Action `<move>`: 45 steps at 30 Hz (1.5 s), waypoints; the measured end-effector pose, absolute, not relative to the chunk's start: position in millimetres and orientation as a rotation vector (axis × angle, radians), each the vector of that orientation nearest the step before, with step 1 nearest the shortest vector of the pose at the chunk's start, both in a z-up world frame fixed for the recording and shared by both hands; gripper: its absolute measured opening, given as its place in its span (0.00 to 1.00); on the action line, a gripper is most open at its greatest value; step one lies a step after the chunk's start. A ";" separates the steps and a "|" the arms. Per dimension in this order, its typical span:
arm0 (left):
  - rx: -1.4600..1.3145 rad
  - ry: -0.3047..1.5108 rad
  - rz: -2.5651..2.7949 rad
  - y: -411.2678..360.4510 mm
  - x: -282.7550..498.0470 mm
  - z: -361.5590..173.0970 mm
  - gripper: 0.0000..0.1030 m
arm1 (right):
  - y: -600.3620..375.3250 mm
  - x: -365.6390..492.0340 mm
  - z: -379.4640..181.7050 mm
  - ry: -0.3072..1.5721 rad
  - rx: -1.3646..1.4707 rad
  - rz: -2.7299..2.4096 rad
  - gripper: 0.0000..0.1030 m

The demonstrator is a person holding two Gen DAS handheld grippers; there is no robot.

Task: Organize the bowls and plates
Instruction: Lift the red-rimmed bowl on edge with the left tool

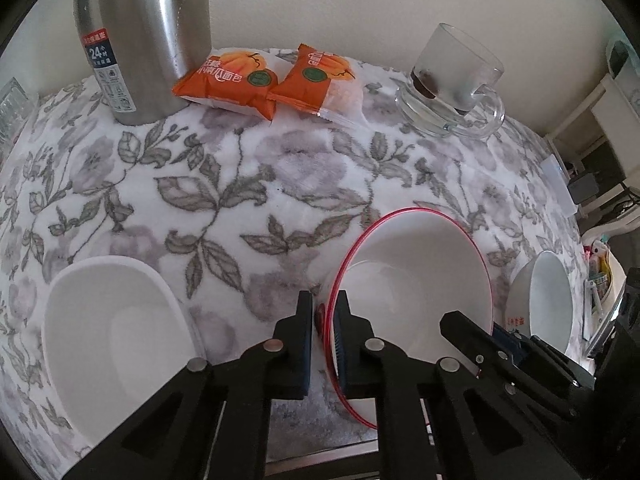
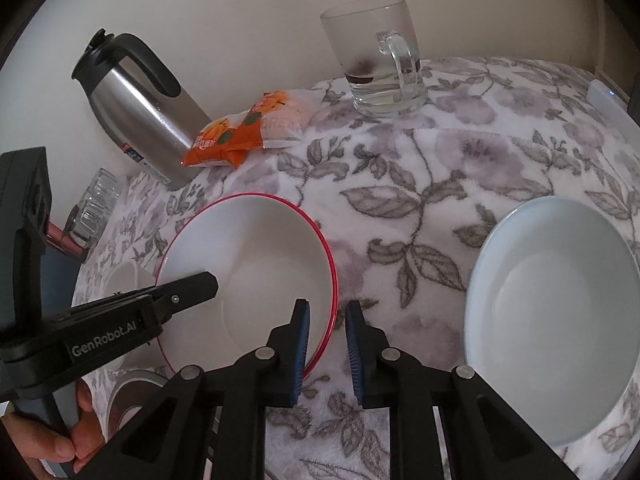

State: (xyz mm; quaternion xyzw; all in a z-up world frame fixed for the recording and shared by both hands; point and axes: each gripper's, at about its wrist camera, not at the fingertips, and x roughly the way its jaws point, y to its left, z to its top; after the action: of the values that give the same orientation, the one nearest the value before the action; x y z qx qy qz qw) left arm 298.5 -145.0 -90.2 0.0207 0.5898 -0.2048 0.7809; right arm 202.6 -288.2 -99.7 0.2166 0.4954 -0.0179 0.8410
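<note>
A white bowl with a red rim (image 1: pixel 416 280) (image 2: pixel 256 256) sits on the floral tablecloth. My left gripper (image 1: pixel 325 320) is shut on its left rim; it also shows in the right wrist view (image 2: pixel 192 288). My right gripper (image 2: pixel 327 334) straddles the bowl's right rim with its jaws apart, not closed on it; its finger shows in the left wrist view (image 1: pixel 472 332). A plain white bowl (image 1: pixel 116 340) lies to the left. A pale blue bowl (image 2: pixel 556 312) (image 1: pixel 548 300) lies to the right.
At the back stand a steel thermos jug (image 1: pixel 140 36) (image 2: pixel 140 108), two orange snack packets (image 1: pixel 272 80) (image 2: pixel 240 136) and a glass mug (image 1: pixel 456 80) (image 2: pixel 380 60). A small glass (image 2: pixel 96 204) sits at the table's left edge. The wall is close behind.
</note>
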 end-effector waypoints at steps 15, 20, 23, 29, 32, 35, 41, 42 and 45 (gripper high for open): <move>0.030 1.181 -0.471 -136.4 286.0 -58.4 0.09 | -278.4 188.7 -62.2 0.959 0.394 -0.053 0.10; 0.043 1.099 -0.481 -133.9 273.4 -25.5 0.10 | -273.0 180.8 -36.5 0.909 0.368 -0.061 0.10; 0.033 1.070 -0.473 -131.7 269.1 -8.1 0.10 | -267.4 177.3 -22.5 0.900 0.340 -0.070 0.10; 0.025 1.021 -0.481 -123.0 254.8 18.4 0.10 | -261.0 164.8 -4.6 0.871 0.346 -0.064 0.10; 0.025 1.012 -0.475 -116.1 243.6 23.9 0.10 | -254.8 156.5 4.1 0.866 0.339 -0.060 0.10; -0.013 1.025 -0.483 -104.3 233.0 26.1 0.10 | -245.7 144.8 13.1 0.860 0.309 -0.059 0.10; -0.098 1.031 -0.477 -79.4 203.3 28.0 0.10 | -224.3 118.7 24.2 0.855 0.242 -0.052 0.10; -0.104 1.027 -0.476 -76.0 198.6 28.8 0.10 | -220.4 113.9 25.2 0.853 0.234 -0.048 0.10; -0.130 1.007 -0.475 -62.4 182.6 31.2 0.10 | -211.1 99.6 26.2 0.856 0.225 -0.030 0.10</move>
State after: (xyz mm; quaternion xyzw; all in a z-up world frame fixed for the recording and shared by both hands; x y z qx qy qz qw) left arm 182.6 -62.4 31.2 -0.0614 0.4776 -0.2254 0.8469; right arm 99.6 -211.1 26.2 0.1087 0.4141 -0.0144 0.9036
